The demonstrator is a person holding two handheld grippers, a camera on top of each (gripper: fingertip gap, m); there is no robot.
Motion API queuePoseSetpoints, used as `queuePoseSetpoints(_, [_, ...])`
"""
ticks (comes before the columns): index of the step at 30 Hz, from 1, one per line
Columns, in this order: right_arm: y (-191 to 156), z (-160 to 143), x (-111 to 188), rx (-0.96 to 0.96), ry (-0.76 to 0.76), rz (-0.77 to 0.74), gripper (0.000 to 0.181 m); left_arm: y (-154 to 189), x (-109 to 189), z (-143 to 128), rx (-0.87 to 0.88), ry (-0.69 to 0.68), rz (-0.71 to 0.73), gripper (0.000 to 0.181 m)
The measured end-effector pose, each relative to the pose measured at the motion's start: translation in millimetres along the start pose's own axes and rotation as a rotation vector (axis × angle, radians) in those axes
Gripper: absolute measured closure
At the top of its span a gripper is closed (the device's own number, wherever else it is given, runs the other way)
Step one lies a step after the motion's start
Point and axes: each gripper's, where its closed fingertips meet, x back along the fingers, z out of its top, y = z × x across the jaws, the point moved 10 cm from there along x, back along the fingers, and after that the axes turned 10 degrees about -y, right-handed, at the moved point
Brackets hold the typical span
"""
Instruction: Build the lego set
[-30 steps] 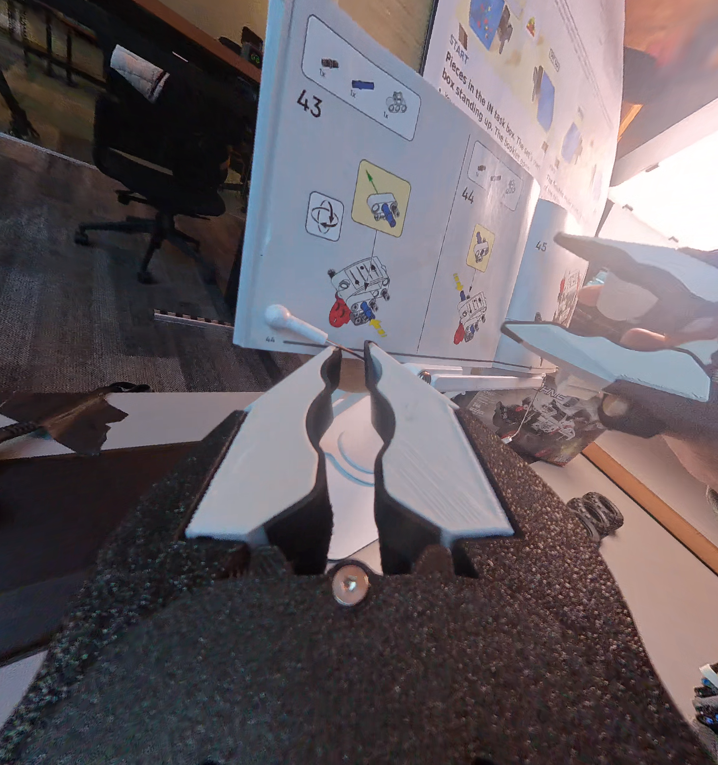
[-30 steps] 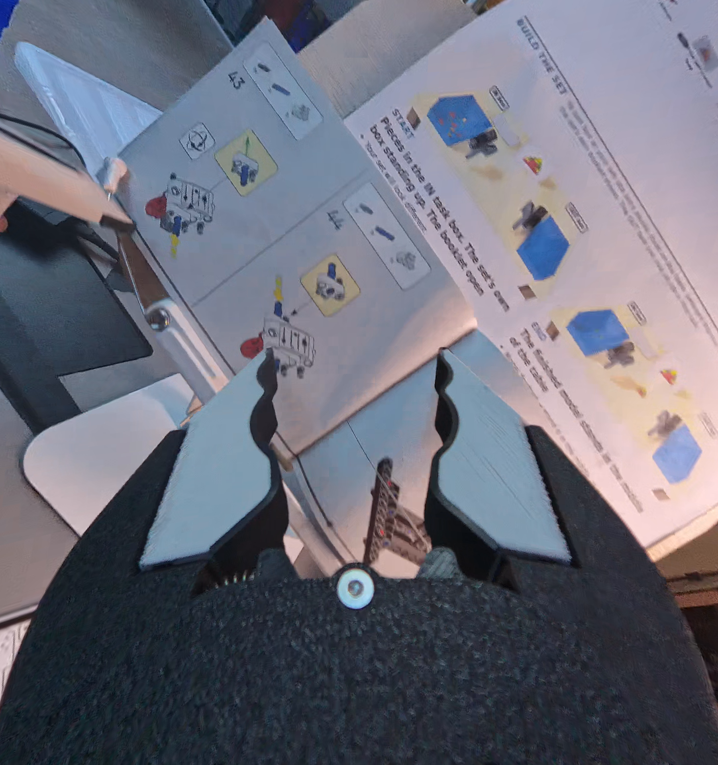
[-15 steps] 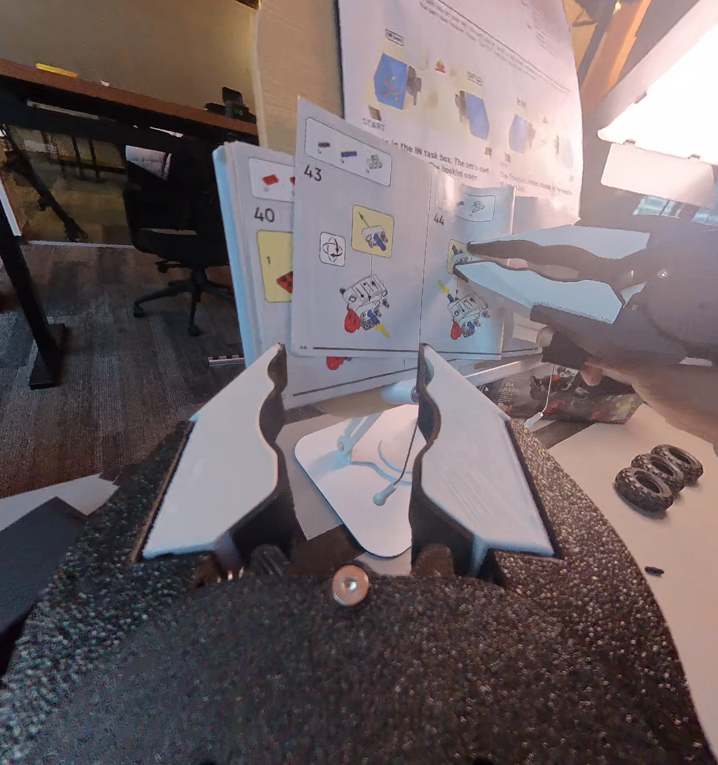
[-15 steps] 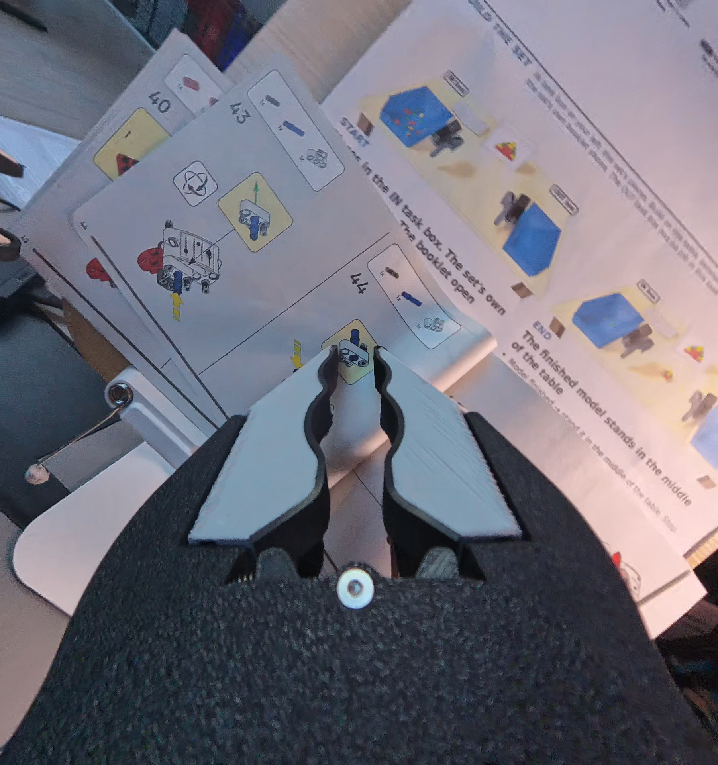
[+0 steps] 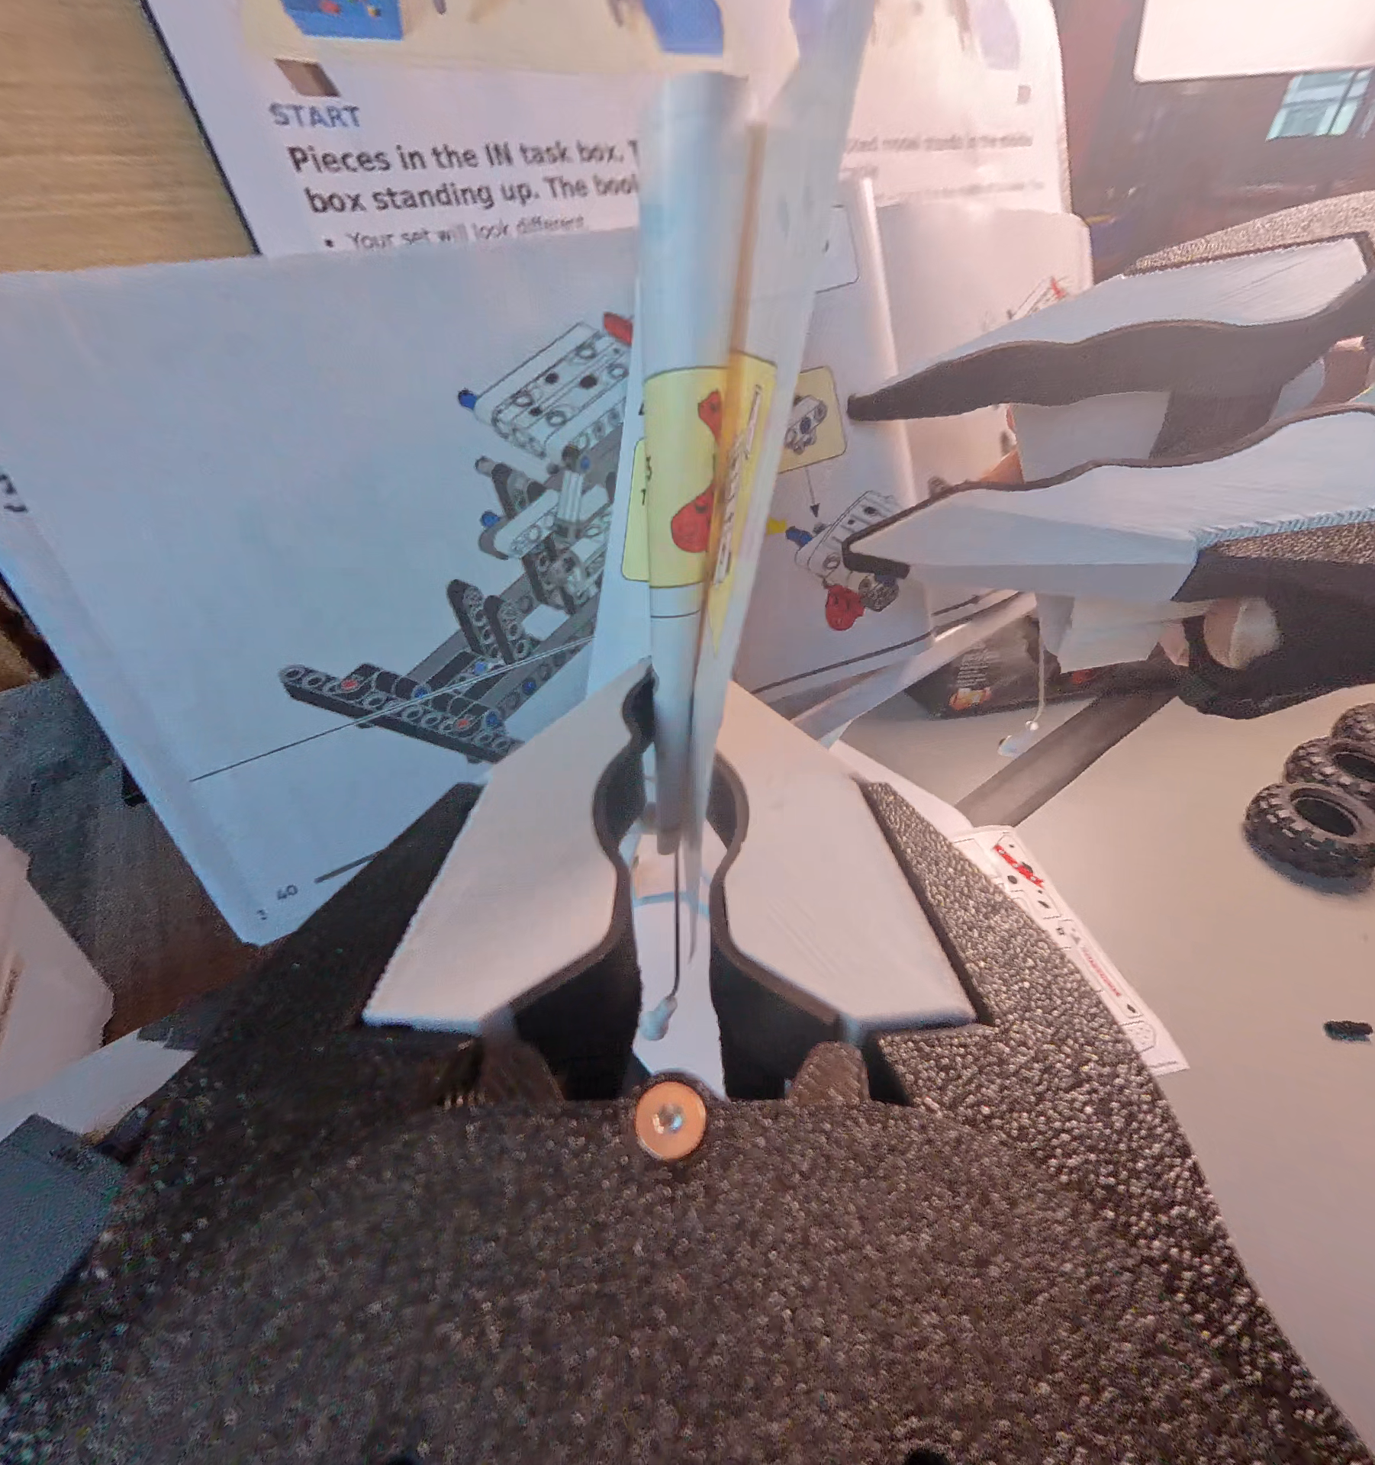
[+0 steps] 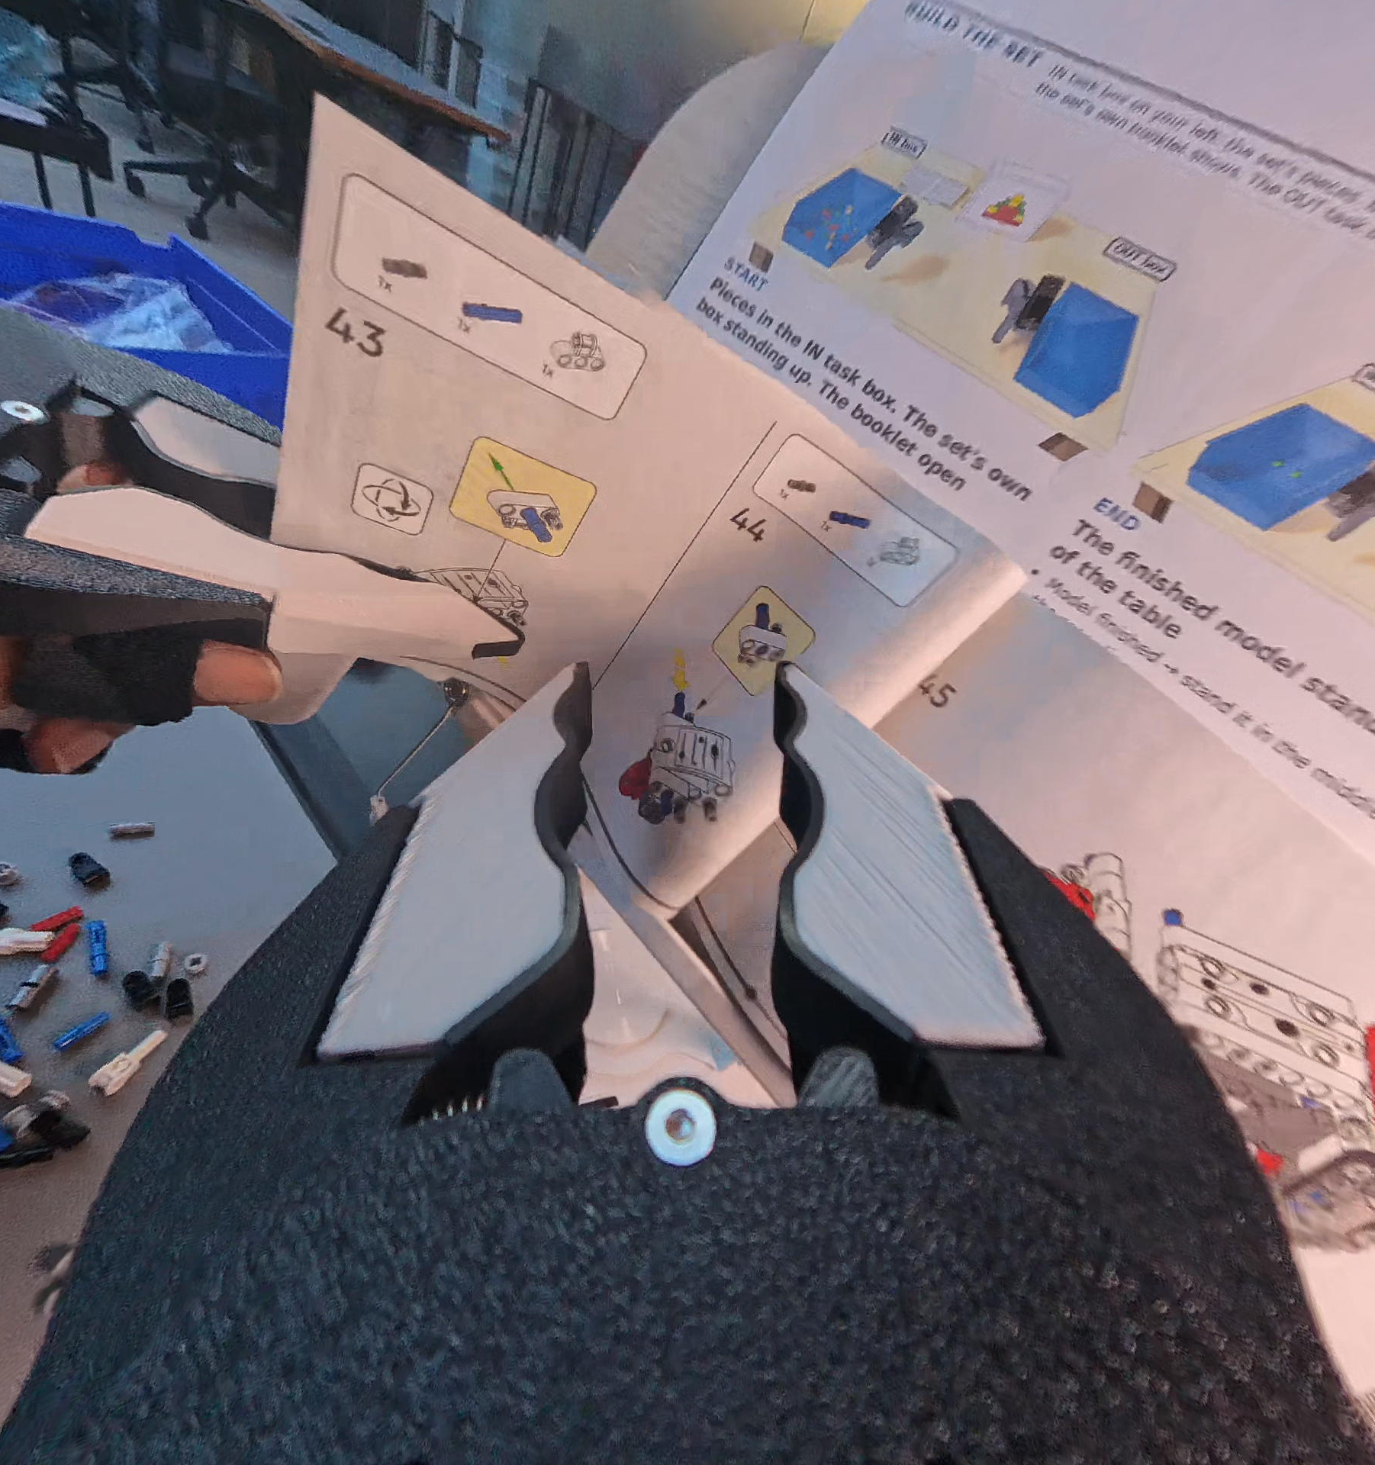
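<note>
The instruction booklet (image 5: 288, 507) stands open on a white stand. My left gripper (image 5: 684, 690) is shut on a few of its pages (image 5: 708, 396), which I see edge-on between the fingertips. In the right wrist view the left gripper (image 6: 502, 626) pinches the left edge of the raised page (image 6: 510, 380). My right gripper (image 6: 680, 674) is open and empty, its fingertips just in front of the lower part of that page. It also shows in the left wrist view (image 5: 849, 476), to the right of the held pages. Loose Lego pieces (image 6: 58, 975) lie on the table at lower left.
A large printed sheet (image 6: 1144, 396) stands behind the booklet. Three black tyres (image 5: 1318, 824) lie on the table to the right. A blue bin (image 6: 113, 285) stands at the back left. The stand's wire page holder (image 5: 672, 951) hangs down between my left fingers.
My left gripper moved forward and shut on the booklet pages, lifting them off the spread. My right gripper went from nearly shut to open and drew back a little.
</note>
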Motion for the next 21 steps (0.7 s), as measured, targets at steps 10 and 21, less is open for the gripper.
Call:
queuePoseSetpoints(10, [10, -42, 78, -0.377, 0.090, 0.355, 0.078, 78, -10, 22, -0.043, 0.146, -0.265, 0.174])
queuePoseSetpoints(21, [25, -61, 78, -0.498, 0.077, 0.404, 0.073, 117, -40, 10, 0.026, 0.163, -0.295, 0.168])
